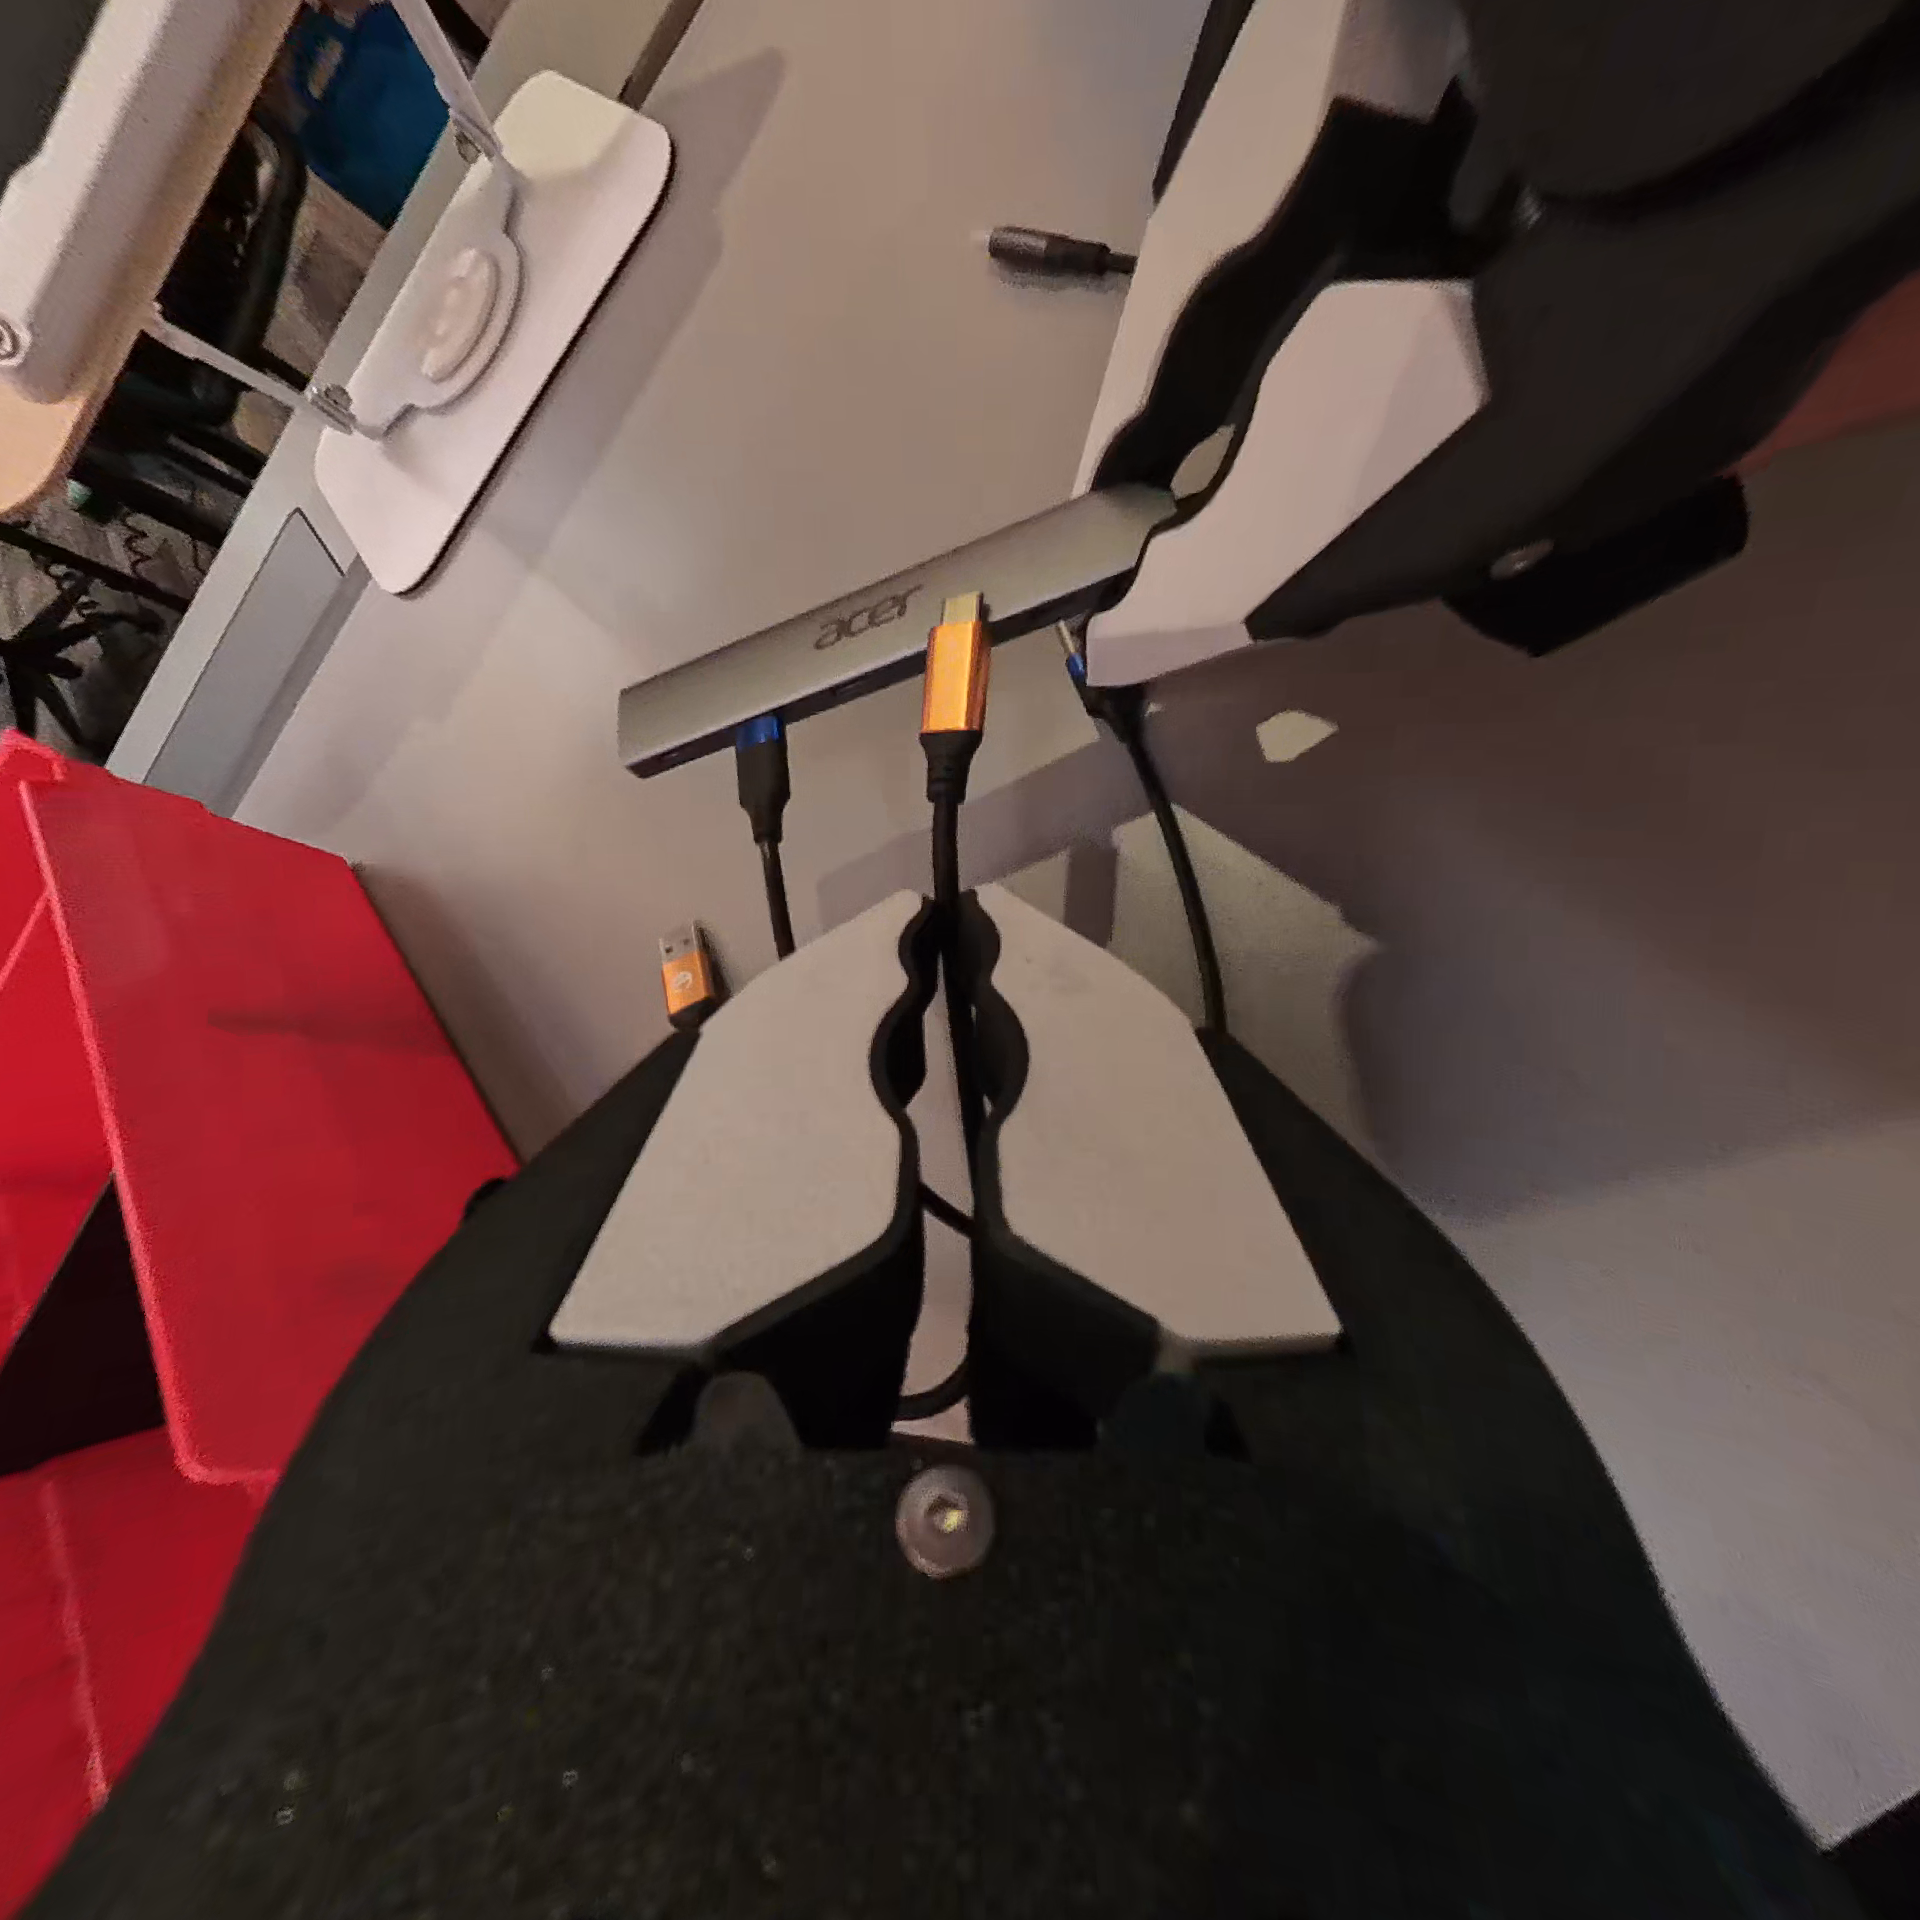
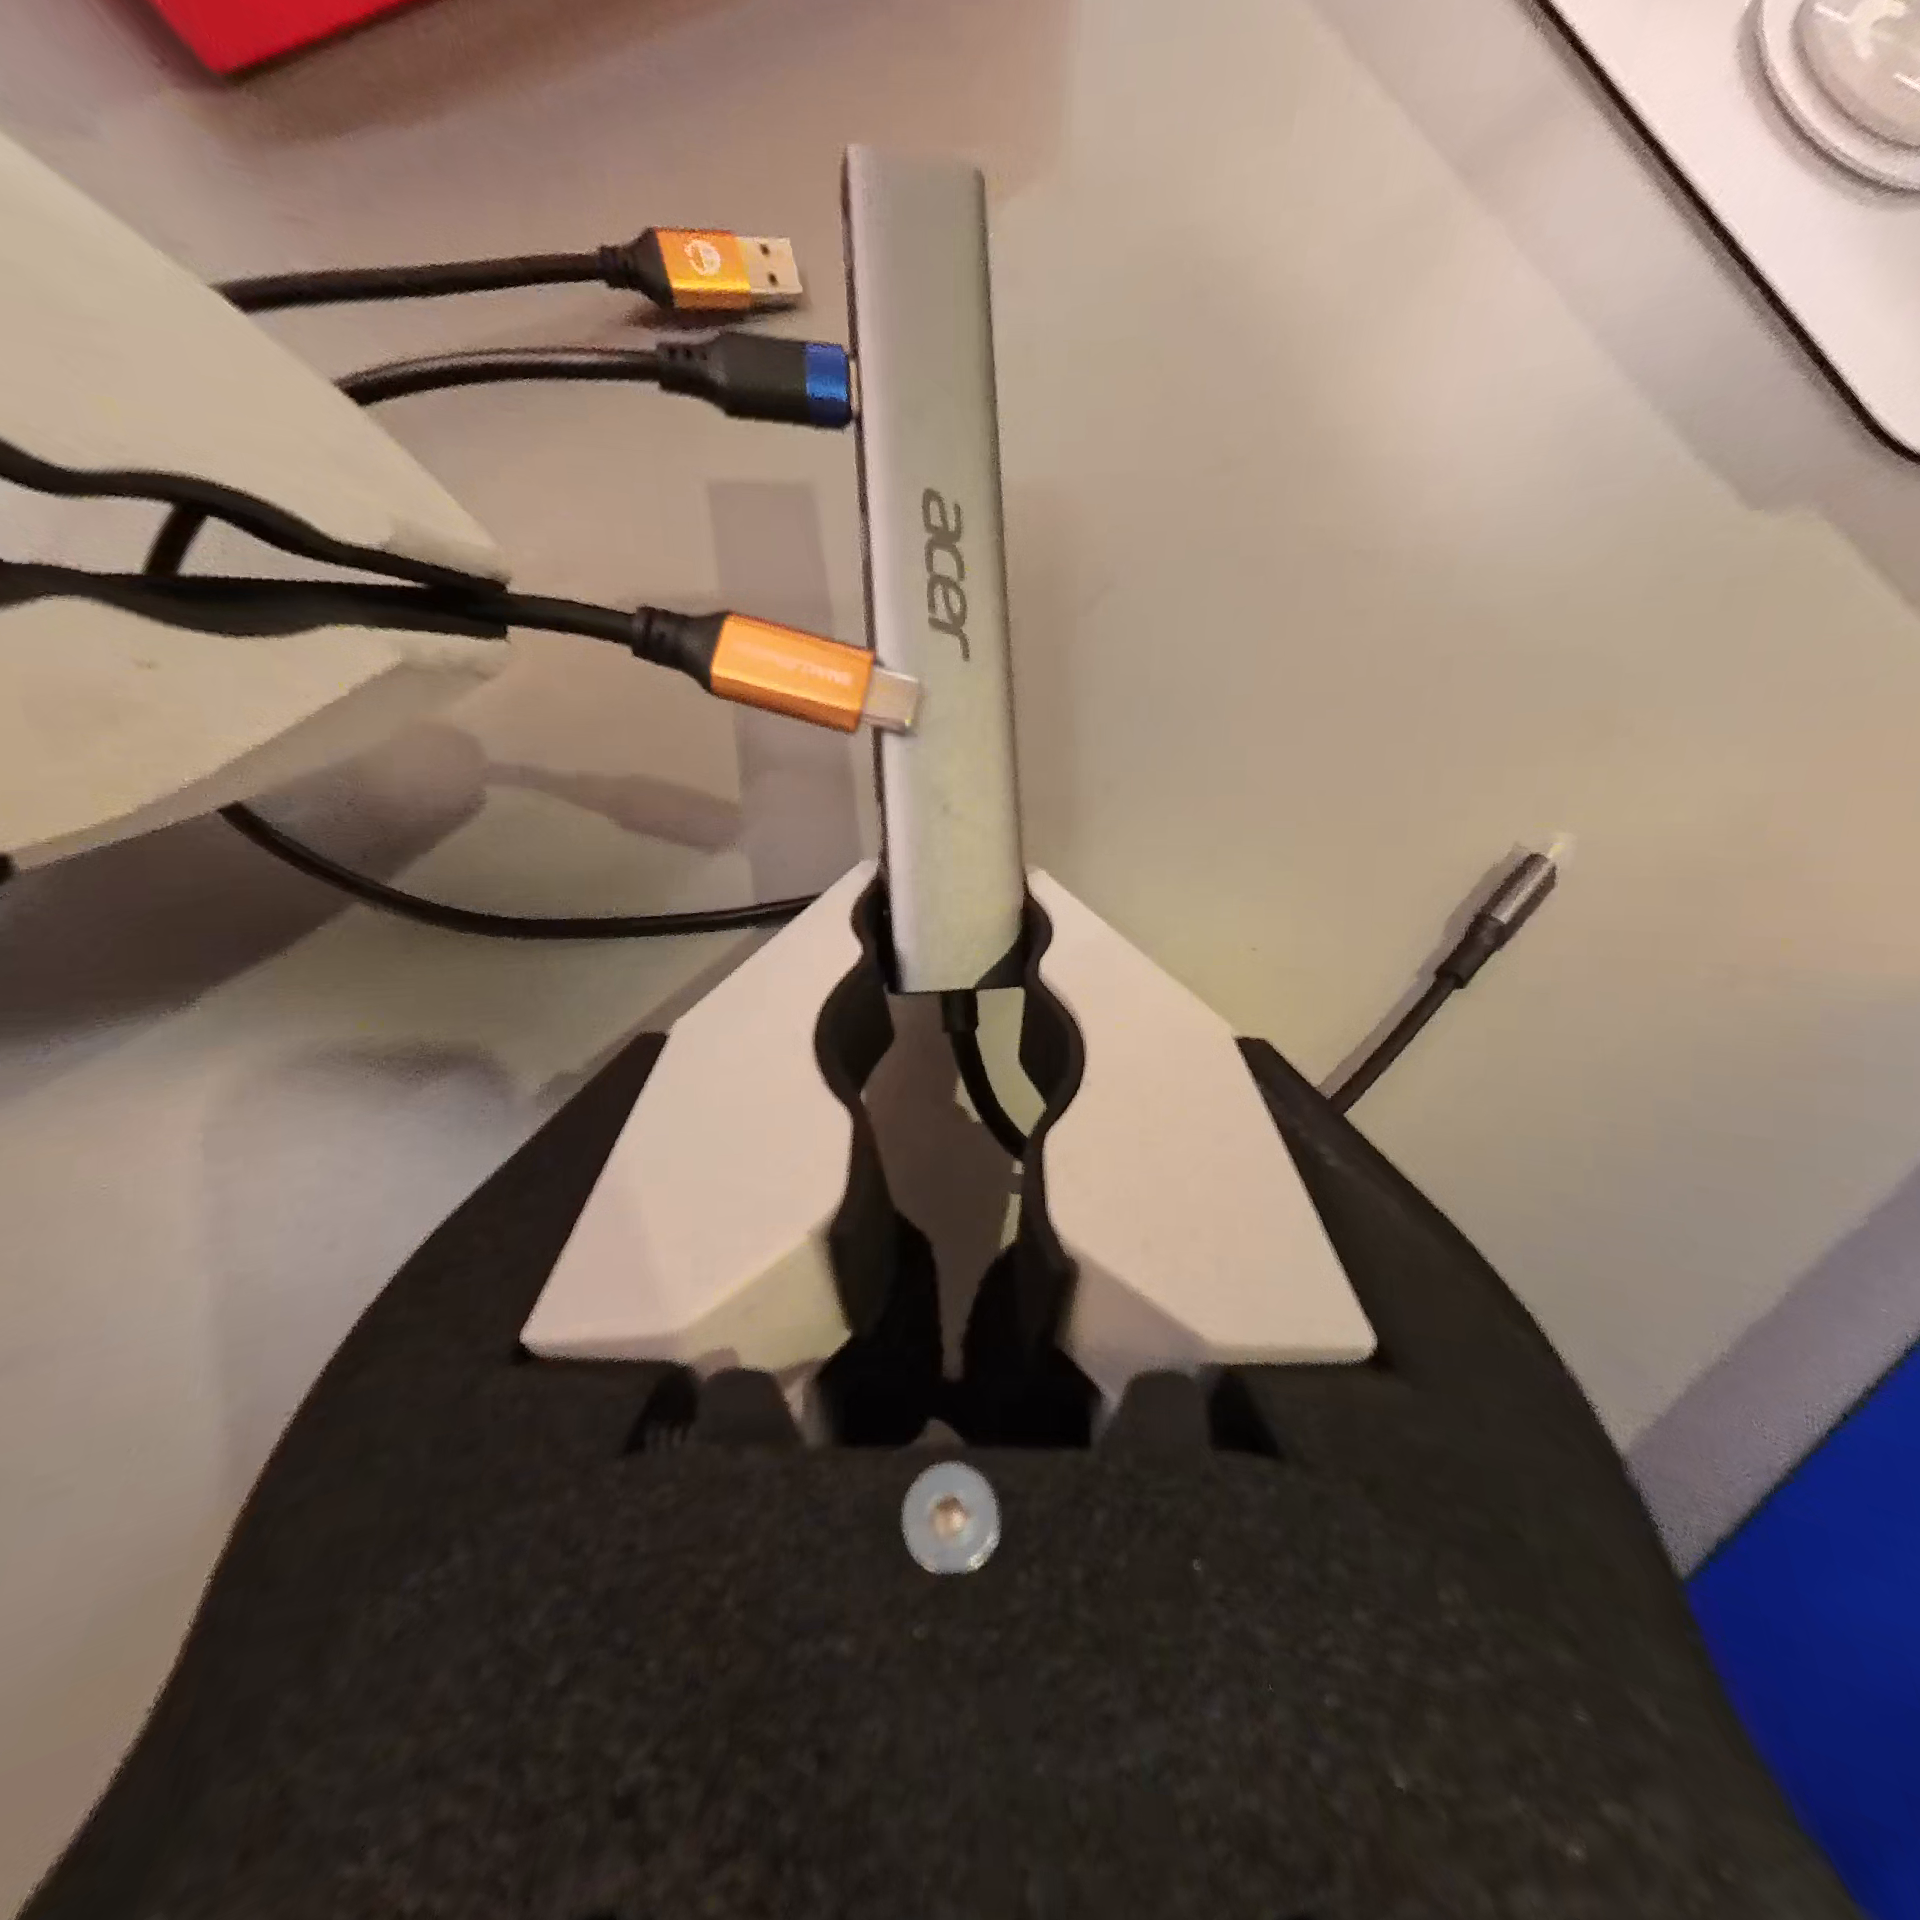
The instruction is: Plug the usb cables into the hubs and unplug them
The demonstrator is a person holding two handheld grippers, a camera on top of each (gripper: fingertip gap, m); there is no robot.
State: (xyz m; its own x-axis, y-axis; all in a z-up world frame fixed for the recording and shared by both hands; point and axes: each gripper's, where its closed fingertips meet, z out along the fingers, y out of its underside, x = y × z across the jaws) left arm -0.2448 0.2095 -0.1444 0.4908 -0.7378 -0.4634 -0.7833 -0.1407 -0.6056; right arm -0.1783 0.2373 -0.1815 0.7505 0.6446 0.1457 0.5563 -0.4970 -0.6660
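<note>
The USB hub [image 2: 935,582] is plain grey metal with darker grey lettering. One black cable ends in an orange plug [image 2: 795,672] with a silver tip; another orange plug [image 2: 712,268] lies on the pale grey desk [image 2: 1403,623]. A third plug [image 2: 774,379] is black with a blue collar. A red box [image 1: 187,1039] sits aside.

Hub [image 2: 935,582] on the surface [image 2: 1351,623], cables coming in from its left in the right wrist view.

The right gripper [image 2: 951,914] holds the hub's near end; the left gripper [image 1: 951,914] holds a cable whose plug [image 2: 805,672] hangs over the hub's left edge. Farther along that edge a second plug [image 2: 774,379] sits in a port, and beyond it a loose plug [image 2: 727,270] lies beside the hub. Right of the gripper lies another connector [image 2: 1512,888]; a stand base [image 1: 488,332] sits behind.
</note>
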